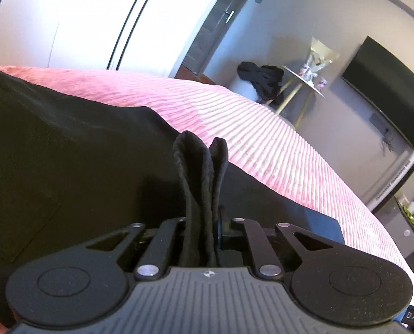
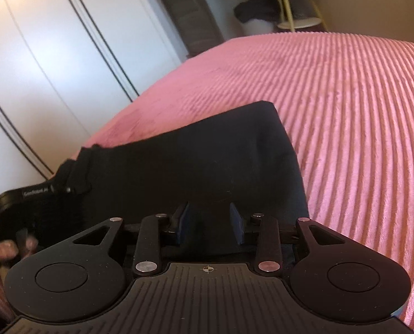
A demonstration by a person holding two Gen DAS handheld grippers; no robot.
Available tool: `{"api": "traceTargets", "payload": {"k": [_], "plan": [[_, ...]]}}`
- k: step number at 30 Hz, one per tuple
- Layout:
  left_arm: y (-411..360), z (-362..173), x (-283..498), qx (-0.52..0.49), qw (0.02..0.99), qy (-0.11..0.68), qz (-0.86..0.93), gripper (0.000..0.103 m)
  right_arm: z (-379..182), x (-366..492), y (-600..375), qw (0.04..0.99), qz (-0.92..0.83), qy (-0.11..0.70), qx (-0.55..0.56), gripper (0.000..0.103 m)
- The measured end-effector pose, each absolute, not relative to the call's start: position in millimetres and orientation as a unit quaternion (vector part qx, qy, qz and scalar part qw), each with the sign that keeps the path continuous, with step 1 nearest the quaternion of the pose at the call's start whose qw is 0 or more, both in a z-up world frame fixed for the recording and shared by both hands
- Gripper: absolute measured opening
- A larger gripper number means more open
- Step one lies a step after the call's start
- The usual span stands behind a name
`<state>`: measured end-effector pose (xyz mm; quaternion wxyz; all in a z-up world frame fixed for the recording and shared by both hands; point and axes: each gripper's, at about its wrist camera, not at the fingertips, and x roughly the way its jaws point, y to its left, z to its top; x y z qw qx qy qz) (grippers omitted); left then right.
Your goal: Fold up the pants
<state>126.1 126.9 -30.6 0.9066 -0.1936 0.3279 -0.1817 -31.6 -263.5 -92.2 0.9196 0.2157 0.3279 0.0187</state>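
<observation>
Black pants (image 1: 67, 153) lie spread on a pink ribbed bedspread (image 1: 262, 139). My left gripper (image 1: 209, 222) is shut on a bunched fold of the pants (image 1: 201, 167), which sticks up past the jaws. In the right wrist view the pants (image 2: 207, 153) lie as a folded dark slab with a square corner at the far right. My right gripper (image 2: 209, 222) hovers over their near edge, open, its blue pads (image 2: 183, 222) apart and not pressing the cloth. At the left of that view, pants fabric is gathered beside the other gripper's body, with a person's hand (image 2: 1, 253) below it.
The pink bedspread (image 2: 346, 111) stretches far and right of the pants. White wardrobe doors (image 2: 40, 55) stand beyond the bed. A small round side table (image 1: 304, 83), dark clothes on a white stool (image 1: 262, 78) and a wall television (image 1: 387, 83) are past the bed's end.
</observation>
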Motion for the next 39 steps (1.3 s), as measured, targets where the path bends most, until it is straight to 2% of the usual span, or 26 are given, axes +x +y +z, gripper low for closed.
{"api": "traceTargets", "payload": {"k": [1, 3, 5, 7, 9, 11, 13, 19, 22, 26, 28, 29, 30, 32, 36, 39], "plan": [[127, -34, 130, -0.195, 0.9, 0.347, -0.178, 0.01, -93, -31, -265, 0.919, 0.014, 0.326, 0.22, 0.038], [125, -38, 134, -0.181, 0.898, 0.379, -0.133, 0.028, -94, -30, -271, 0.917, 0.002, 0.325, 0.233, 0.038], [132, -33, 129, -0.191, 0.91, 0.355, -0.096, 0.052, -95, -32, -276, 0.916, -0.009, 0.32, 0.24, 0.037], [134, -22, 119, -0.176, 0.933, 0.309, -0.06, 0.069, -96, -31, -278, 0.917, -0.012, 0.318, 0.24, 0.03], [128, -13, 109, -0.147, 0.951, 0.269, -0.044, 0.076, -99, -27, -277, 0.917, -0.02, 0.323, 0.232, 0.029], [118, -12, 107, -0.132, 0.953, 0.264, -0.07, 0.089, -103, -22, -274, 0.92, -0.029, 0.326, 0.215, 0.028], [101, -16, 111, -0.102, 0.95, 0.284, -0.087, 0.091, -107, -13, -270, 0.923, -0.042, 0.333, 0.187, 0.018], [89, -48, 141, -0.086, 0.918, 0.382, -0.058, 0.093, -114, -5, -263, 0.931, -0.046, 0.332, 0.146, 0.019], [91, -47, 144, -0.078, 0.928, 0.364, -0.031, 0.092, -115, -6, -266, 0.93, -0.04, 0.33, 0.158, 0.022], [109, -41, 139, -0.129, 0.931, 0.342, -0.014, 0.089, -115, -8, -265, 0.932, -0.035, 0.329, 0.151, 0.024], [129, -30, 130, -0.159, 0.935, 0.316, 0.027, 0.09, -113, -9, -264, 0.932, -0.033, 0.33, 0.147, 0.028], [141, -26, 124, -0.177, 0.935, 0.302, 0.049, 0.097, -112, -9, -264, 0.931, -0.03, 0.331, 0.149, 0.031], [154, -22, 116, -0.2, 0.934, 0.289, 0.061, 0.099, -111, -10, -264, 0.931, -0.025, 0.331, 0.152, 0.037], [178, -22, 107, -0.253, 0.925, 0.276, 0.062, 0.099, -110, -10, -260, 0.932, -0.022, 0.331, 0.143, 0.042], [208, -39, 99, -0.333, 0.89, 0.299, 0.081, 0.099, -109, -12, -246, 0.938, -0.018, 0.332, 0.098, 0.052], [211, -42, 99, -0.342, 0.884, 0.306, 0.087, 0.099, -109, -12, -243, 0.939, -0.017, 0.334, 0.087, 0.053]]}}
